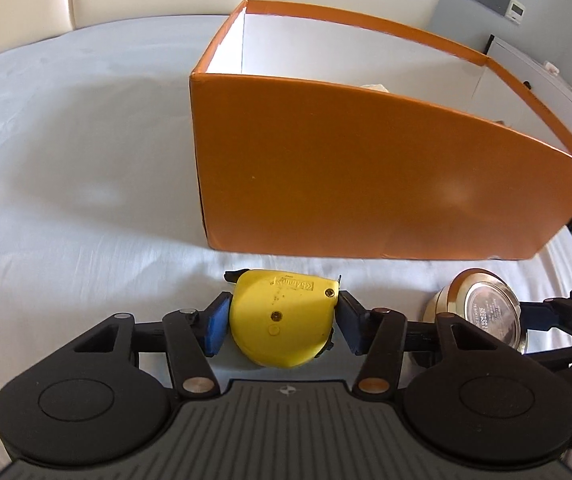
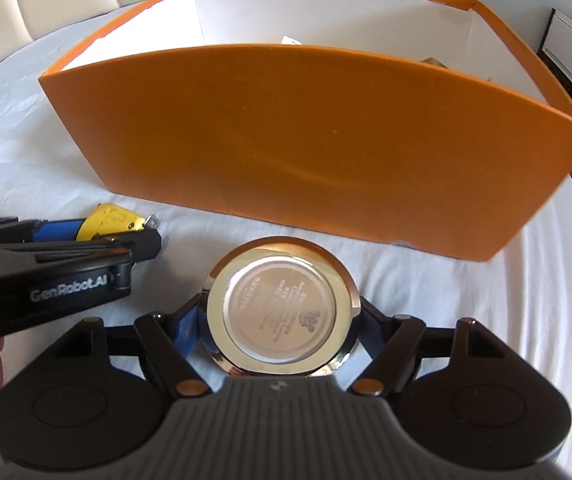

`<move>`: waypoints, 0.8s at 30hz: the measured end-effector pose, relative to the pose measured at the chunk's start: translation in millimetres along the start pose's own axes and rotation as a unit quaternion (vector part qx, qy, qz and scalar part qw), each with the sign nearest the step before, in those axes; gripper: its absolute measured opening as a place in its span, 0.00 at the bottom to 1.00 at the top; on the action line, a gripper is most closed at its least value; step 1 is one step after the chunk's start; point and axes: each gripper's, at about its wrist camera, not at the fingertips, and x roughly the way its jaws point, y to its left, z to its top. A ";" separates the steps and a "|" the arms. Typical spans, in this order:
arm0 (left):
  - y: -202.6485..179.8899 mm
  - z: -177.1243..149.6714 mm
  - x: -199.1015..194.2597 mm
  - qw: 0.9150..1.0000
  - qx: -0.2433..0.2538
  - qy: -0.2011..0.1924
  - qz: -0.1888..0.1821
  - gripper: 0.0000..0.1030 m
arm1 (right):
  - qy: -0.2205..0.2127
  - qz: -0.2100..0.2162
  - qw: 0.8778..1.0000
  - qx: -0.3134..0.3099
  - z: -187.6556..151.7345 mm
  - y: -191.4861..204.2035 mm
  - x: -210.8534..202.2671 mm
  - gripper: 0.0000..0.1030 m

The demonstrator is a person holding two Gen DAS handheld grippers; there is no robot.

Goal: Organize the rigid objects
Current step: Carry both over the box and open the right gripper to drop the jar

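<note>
The left gripper (image 1: pixel 281 322) holds a yellow tape measure (image 1: pixel 281 316) between its blue-padded fingers (image 1: pixel 215 330), one pad on each side of the case, which rests on the white cloth of the table (image 1: pixel 65 200). The tape measure lies on its side; a raised label along its top edge is upside down and I cannot read it with confidence. Two small brass screws show on the yellow case.

The right gripper (image 2: pixel 279 320) is closed on a round tin (image 2: pixel 279 308), its fingers pressing against the tin's left and right edges. The tin is tipped so its shiny flat face points toward the camera; that face carries several lines of small printed text and a small emblem, too blurred to read. In the left wrist view the same tin (image 1: pixel 482 308) sits just to the right of the tape measure, apart from it.

From the right wrist view the body of the left gripper (image 2: pixel 61 264) shows the white lettering "GenRobot.AI".

An open orange box (image 1: pixel 366 168) with white inner walls stands on the table just beyond both objects, not touching them. Something pale shows inside it above the near wall, too hidden to identify.
</note>
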 end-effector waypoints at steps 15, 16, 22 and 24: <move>-5.4 -3.3 -72.4 0.997 -0.045 -0.038 -0.056 0.62 | -0.055 0.013 0.998 -0.007 -5.3 -11.9 -65.3 0.73; -9.2 0.1 -76.4 0.996 -0.045 -0.044 -0.056 0.62 | -0.062 0.015 0.998 -0.011 -4.0 -11.7 -71.0 0.73; -16.7 22.1 -97.0 0.994 -0.037 -0.078 -0.066 0.62 | -0.101 0.026 0.994 -0.032 8.1 -11.1 -101.0 0.73; -18.4 30.2 -101.0 0.993 -0.033 -0.087 -0.068 0.62 | -0.110 0.027 0.993 -0.037 16.2 -11.4 -108.3 0.73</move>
